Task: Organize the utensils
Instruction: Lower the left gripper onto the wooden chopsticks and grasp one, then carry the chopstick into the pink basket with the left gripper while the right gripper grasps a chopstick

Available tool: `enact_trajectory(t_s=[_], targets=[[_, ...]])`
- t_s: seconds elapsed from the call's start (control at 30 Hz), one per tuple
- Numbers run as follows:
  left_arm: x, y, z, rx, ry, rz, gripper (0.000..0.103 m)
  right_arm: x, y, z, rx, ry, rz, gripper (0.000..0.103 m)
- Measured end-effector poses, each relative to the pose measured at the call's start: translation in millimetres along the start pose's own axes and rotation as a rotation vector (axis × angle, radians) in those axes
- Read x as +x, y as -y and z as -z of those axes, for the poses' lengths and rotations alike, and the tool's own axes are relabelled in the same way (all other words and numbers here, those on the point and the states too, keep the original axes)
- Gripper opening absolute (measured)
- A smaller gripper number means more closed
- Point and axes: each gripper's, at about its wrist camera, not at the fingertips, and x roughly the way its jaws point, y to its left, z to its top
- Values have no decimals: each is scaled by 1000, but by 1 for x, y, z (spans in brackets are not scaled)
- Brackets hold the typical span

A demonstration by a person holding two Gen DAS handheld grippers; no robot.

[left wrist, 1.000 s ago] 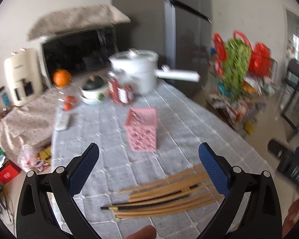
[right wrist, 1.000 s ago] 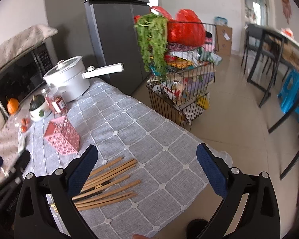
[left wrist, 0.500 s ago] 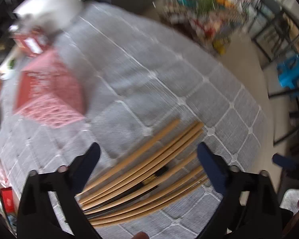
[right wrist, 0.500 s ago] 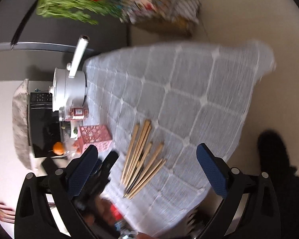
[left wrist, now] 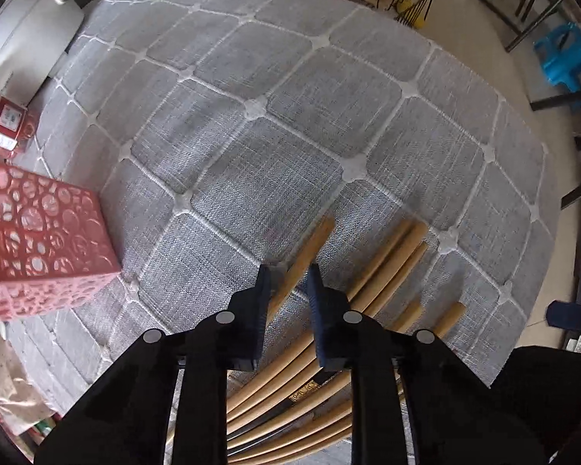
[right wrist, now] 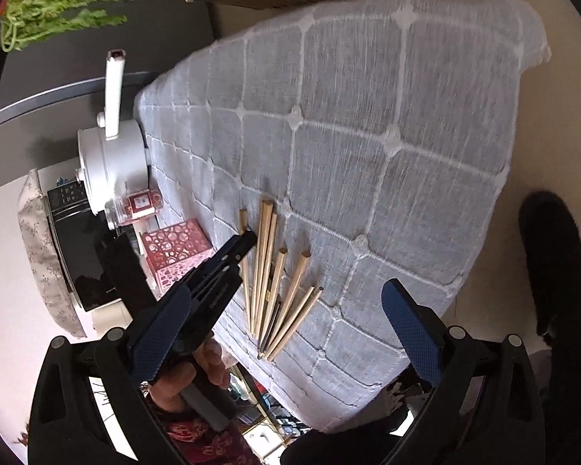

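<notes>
While the left gripper (left wrist: pixel 288 273) points straight down at lower centre of its view, its jaws are closing around the leftmost chopstick (left wrist: pixel 305 254), stick between the pads, contact not clear. Right gripper (right wrist: pixel 286 319) hangs tilted over the table edge, jaws wide, nothing between them. In the right view a hand (right wrist: pixel 191 372) at lower left holds the left gripper's body. Chopsticks (right wrist: pixel 275 283) lie fanned on the grey cloth (left wrist: pixel 290 124), centre of the right view, bottom centre of the left. Pink holder (left wrist: pixel 38 244) sits at left edge of the left view, well apart from the sticks. Pot (right wrist: pixel 112 162) and jar (right wrist: pixel 137 205) sit at left of the right view, clear of the sticks. Versus a second ago: the left jaws were wide and aimed across the table; the right view showed the room, now the tabletop from above.
</notes>
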Motion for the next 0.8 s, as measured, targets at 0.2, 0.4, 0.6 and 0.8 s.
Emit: enact_trajectory(t_s=[0.2,0.4,0.6,0.8], targets=[[-53,-26,40,-60,241,-4,15,24,-14,4,-58,-4,54,71],[-128,-36,88,-138,501,-6,13,51,-23,13,-67,7,70,32],[-181,-49,141,-183,663,4,10,53,-28,47,-111,90,133,25],[-195,-60,167,-182,725,18,6,73,-11,58,-27,122,207,23]])
